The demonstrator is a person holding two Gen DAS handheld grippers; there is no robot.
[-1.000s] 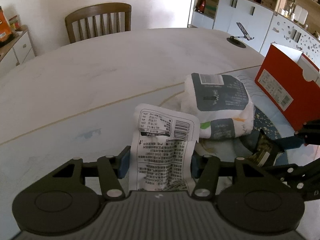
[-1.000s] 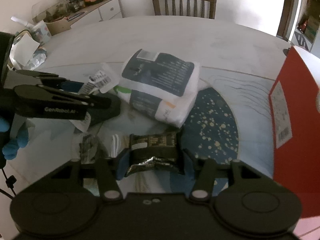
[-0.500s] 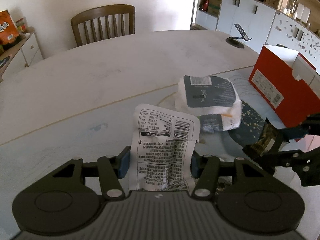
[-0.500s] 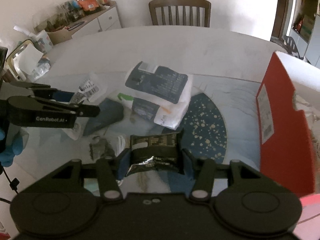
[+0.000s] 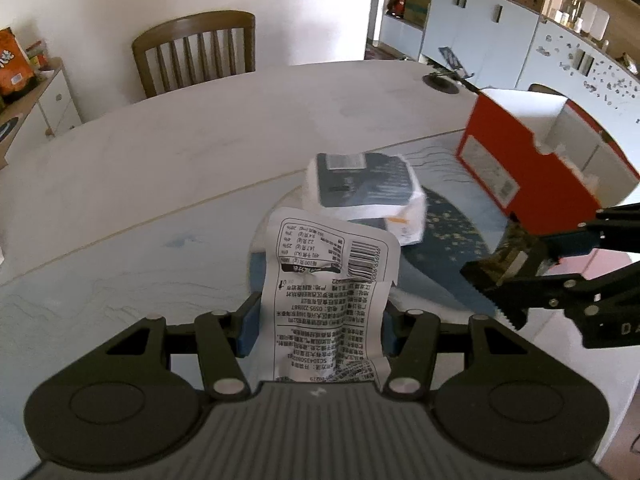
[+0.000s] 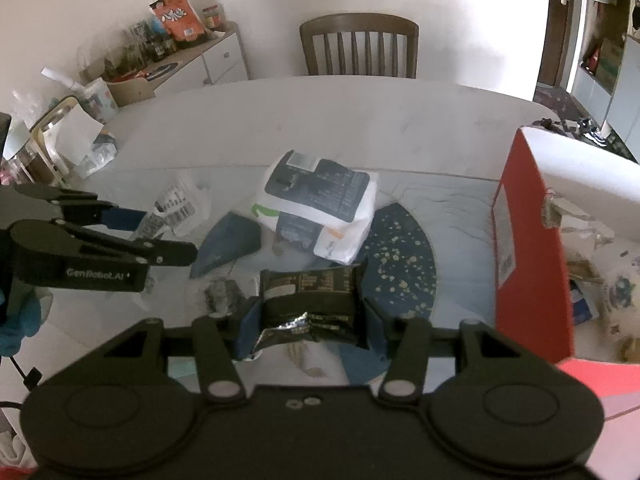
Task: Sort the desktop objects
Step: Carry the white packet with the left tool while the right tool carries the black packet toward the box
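Right wrist view: both grippers have lifted off the worktop (image 6: 360, 120) over the last second. Right gripper (image 6: 306, 316) fingers pinch a black packet (image 6: 308, 296), left gripper (image 5: 318, 320) a white packet (image 5: 328, 300); red box (image 6: 528, 256), probably the drop spot, is closer.

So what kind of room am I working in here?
Most likely a home dining room: a large pale round table, a brown slatted wooden chair pushed up to it, and a white sideboard crowded with snack bags and jars.
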